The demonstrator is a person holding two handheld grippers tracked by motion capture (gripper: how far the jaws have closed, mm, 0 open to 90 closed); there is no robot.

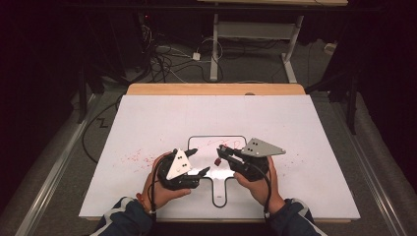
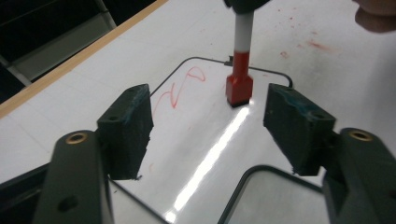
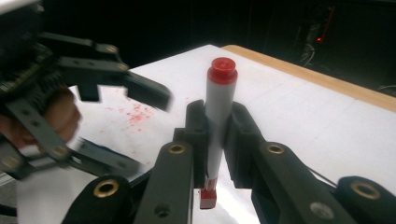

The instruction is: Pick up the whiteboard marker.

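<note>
A red whiteboard marker (image 3: 220,93) with a white barrel stands upright between the pads of my right gripper (image 3: 217,135), which is shut on it. Its red capped end (image 2: 239,84) points down and sits just above the whiteboard (image 1: 162,123). In the high view the marker (image 1: 217,161) shows as a red tip under the right gripper (image 1: 220,155). My left gripper (image 2: 212,126) is open, its pads on either side of the cap but short of it, with nothing between them. It sits just left of the right gripper (image 1: 200,161).
A thin black outline (image 1: 216,137) is drawn on the whiteboard, with red scribbles (image 2: 187,81) inside it and red specks (image 1: 135,157) to its left. The wooden table edge (image 1: 216,89) runs along the far side. Desk legs and cables (image 1: 162,59) lie on the floor beyond.
</note>
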